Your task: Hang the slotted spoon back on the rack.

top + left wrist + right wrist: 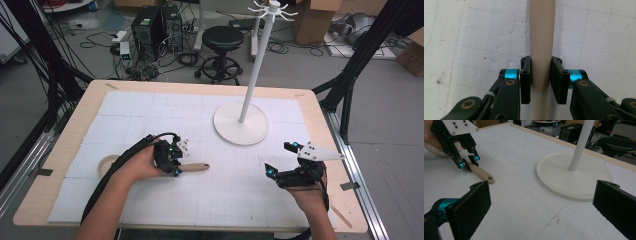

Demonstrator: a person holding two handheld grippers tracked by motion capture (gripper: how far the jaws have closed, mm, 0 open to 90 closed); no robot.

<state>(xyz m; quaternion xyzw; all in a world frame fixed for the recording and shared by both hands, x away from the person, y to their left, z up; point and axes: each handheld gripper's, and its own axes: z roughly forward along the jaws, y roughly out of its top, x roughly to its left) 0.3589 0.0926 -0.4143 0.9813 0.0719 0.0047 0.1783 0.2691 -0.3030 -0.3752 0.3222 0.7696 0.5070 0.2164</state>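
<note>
left claw [540, 80] clamps spoon handle [541, 45] | right claw [544, 207] wide apart

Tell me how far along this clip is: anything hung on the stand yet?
Nothing hangs on the white stand yet. In hand: the left claw is closed on the wooden utensil's handle, which lies on the mat. The right claw is open. Lifting looks left.

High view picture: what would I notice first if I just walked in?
Probably the tall white stand rising from its round base on the far right part of the table. Next, the left gripper, near the left front, with its jaws closed on the handle of a wooden spoon. The right gripper hangs open at the right.
</note>
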